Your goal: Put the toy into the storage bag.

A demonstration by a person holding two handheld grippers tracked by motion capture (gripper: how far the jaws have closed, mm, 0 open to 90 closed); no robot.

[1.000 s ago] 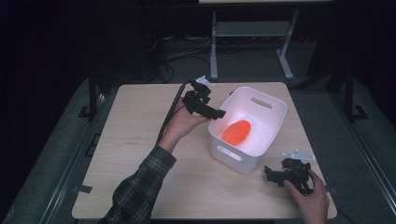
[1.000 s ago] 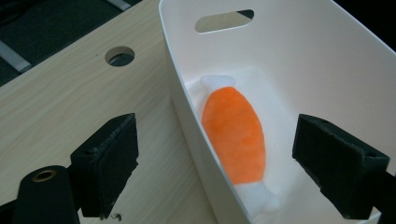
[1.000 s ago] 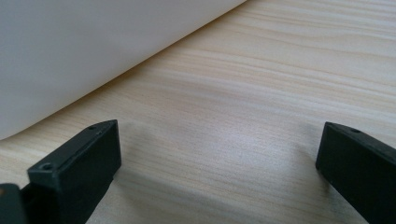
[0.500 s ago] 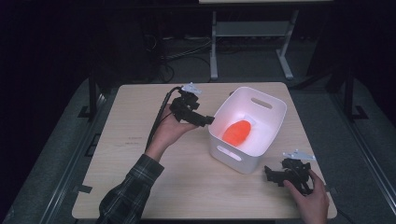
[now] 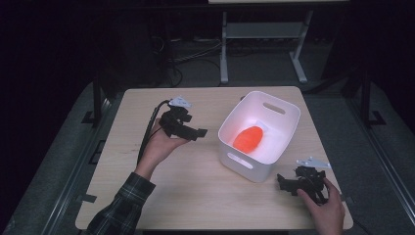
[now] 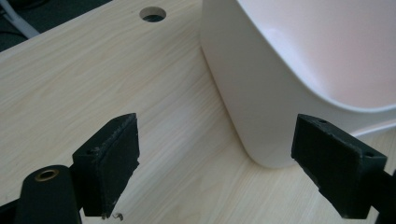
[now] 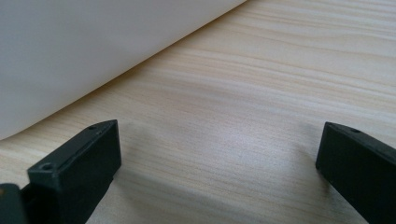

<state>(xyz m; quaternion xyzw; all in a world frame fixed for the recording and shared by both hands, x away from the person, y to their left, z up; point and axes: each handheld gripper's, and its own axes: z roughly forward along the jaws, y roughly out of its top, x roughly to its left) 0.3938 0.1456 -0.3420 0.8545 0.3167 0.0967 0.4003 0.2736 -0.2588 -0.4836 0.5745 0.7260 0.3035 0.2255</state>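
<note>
Left hand-held gripper (image 5: 195, 132) raised beside white bin (image 5: 260, 167), jaws apart, right hand-held gripper (image 5: 286, 182) low, jaws apart

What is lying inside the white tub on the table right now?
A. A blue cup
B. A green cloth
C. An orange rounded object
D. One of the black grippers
C: the high view shows an orange rounded object lying on the bottom of the white tub, while the left gripper and right gripper are both outside it, over the table, with their jaws apart and holding nothing.
</note>
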